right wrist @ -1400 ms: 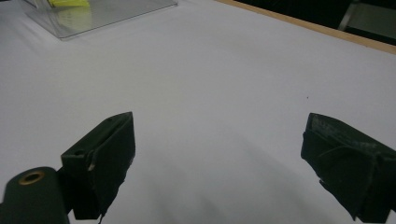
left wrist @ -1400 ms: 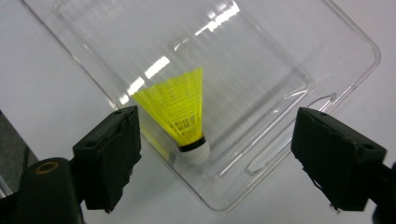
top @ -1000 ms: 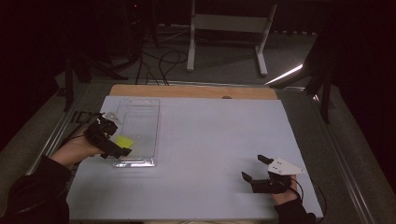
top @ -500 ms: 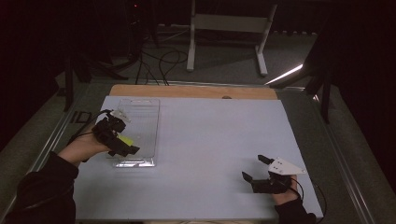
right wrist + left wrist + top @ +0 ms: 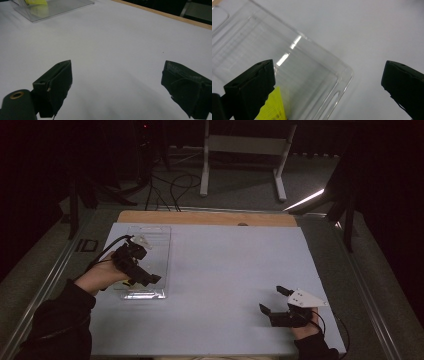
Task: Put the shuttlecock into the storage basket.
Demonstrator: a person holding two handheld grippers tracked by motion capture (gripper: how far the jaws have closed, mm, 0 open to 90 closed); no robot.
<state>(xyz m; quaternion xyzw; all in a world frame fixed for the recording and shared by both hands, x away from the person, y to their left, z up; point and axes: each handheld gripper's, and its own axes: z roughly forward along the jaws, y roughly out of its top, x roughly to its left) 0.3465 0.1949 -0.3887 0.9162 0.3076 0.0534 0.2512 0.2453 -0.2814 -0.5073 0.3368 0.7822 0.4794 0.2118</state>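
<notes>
1. Since earlier frame: left gripper [image 5: 142, 272] has shifted further over the clear tray [image 5: 159, 240]; yellow piece [image 5: 273, 106] now mostly hidden under it.
2. Tray lies at table's [image 5: 230, 270] left edge, long axis front-to-back; yellow piece at near end, just beside left jaw.
3. Left gripper: jaws spread, gripping nothing.
4. Right gripper [image 5: 277, 302]: released, idle, well apart. Left is nearer.

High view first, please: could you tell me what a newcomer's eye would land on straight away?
The clear plastic blister tray lies at the left of the pale blue table mat, with a bright yellow piece showing at its near end. The left gripper hovers open over that tray, while the right gripper sits open near the mat's front right corner.
</notes>
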